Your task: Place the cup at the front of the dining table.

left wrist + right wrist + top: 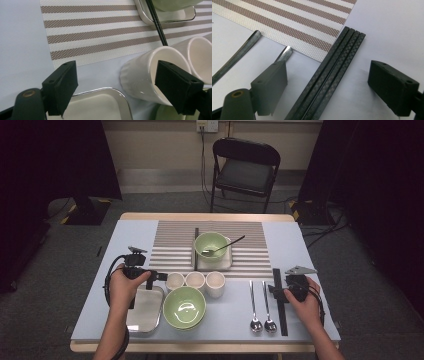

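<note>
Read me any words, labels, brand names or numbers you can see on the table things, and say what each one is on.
None: no writing is legible on the cups, green bowls, spoons, black chopsticks, steel tray, striped mat, or either gripper, left or right.

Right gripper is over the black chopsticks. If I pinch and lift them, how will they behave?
The chopsticks look stiff, thin and probably light. Several lie loose side by side, so they may scatter or pivot when the open right gripper pinches. Their textured surface should limit slipping.
</note>
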`<action>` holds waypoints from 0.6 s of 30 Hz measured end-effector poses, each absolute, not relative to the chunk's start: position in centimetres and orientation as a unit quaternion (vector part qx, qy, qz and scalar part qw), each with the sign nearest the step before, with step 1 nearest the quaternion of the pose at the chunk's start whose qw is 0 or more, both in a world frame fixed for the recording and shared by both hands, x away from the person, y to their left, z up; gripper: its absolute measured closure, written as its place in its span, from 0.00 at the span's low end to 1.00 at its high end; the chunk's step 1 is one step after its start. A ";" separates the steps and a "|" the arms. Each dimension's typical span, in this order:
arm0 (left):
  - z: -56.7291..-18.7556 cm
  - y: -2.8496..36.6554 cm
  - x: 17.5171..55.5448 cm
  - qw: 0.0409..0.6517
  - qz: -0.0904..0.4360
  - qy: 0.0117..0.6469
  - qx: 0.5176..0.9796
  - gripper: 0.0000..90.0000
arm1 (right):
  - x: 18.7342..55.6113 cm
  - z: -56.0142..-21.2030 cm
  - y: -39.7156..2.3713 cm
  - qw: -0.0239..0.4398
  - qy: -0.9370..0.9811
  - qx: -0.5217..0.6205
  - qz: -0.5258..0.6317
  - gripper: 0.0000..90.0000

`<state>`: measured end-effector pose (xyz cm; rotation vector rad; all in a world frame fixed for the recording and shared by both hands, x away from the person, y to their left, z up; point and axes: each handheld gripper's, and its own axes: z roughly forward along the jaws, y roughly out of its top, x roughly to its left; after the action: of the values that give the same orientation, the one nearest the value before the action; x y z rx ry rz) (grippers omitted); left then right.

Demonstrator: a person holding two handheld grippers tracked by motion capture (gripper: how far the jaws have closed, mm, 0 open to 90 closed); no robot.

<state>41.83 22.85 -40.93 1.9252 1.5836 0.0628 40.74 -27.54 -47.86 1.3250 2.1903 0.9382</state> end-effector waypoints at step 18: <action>-41.9 21.8 41.9 0.308 0.028 0.604 0.735 0.20 | 40.7 -47.9 -27.5 0.207 0.786 0.475 0.337 0.17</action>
<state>41.87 21.84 -41.87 1.9428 1.5972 0.0750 40.73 -27.54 -47.86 1.3244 2.1898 0.9376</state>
